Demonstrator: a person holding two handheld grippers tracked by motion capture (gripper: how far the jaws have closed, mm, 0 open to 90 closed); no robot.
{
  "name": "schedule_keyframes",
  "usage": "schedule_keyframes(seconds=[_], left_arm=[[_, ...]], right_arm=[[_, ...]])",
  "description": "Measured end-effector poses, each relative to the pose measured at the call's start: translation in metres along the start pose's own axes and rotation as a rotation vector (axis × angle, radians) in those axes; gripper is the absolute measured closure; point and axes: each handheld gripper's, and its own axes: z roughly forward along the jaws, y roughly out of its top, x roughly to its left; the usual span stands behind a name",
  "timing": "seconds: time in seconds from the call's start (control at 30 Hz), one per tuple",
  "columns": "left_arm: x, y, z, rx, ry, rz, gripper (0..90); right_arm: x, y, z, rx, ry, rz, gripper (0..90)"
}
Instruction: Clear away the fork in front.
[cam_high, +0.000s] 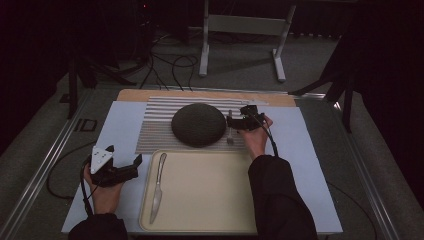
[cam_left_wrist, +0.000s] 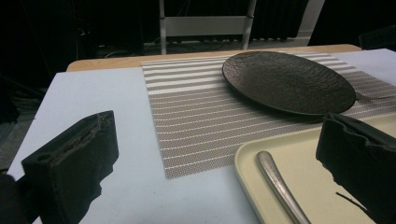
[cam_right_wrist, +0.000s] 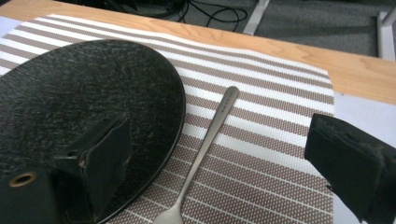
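Jaws of the right gripper (cam_high: 236, 121) are being held wide apart above the fork (cam_right_wrist: 205, 140), which is lying on the mat (cam_right_wrist: 280, 116) just beside the plate (cam_right_wrist: 70, 107); nothing is being gripped.

Beneath our right tool (cam_high: 231, 122), between its spread jaws, lies a silver fork (cam_right_wrist: 205, 140), flat on the striped placemat (cam_right_wrist: 261, 154), handle pointing away from us, just beside the dark round textured plate (cam_right_wrist: 70, 107), untouched.
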Motion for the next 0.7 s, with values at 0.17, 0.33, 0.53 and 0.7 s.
schedule_keyframes(seconds=[0.17, 0.33, 0.53, 0.7], left_arm=[[0.0, 0.0, 0.0, -0.002, -0.001, -0.003, 0.0], [0.001, 0.0, -0.001, -0.009, -0.001, -0.011, 0.0], [0.002, 0.001, -0.003, -0.016, -0.001, -0.016, 0.0], [0.002, 0.001, -0.004, -0.019, -0.002, -0.023, 0.0]], right_arm=[[-0.001, -0.003, 0.006, 0.009, -0.007, 0.009, 7.6], [-0.001, -0.008, 0.012, 0.023, -0.02, 0.017, 8.3], [-0.003, -0.011, 0.019, 0.051, -0.044, 0.007, 9.9], [-0.006, -0.013, 0.024, 0.067, -0.063, 0.023, 15.0]])
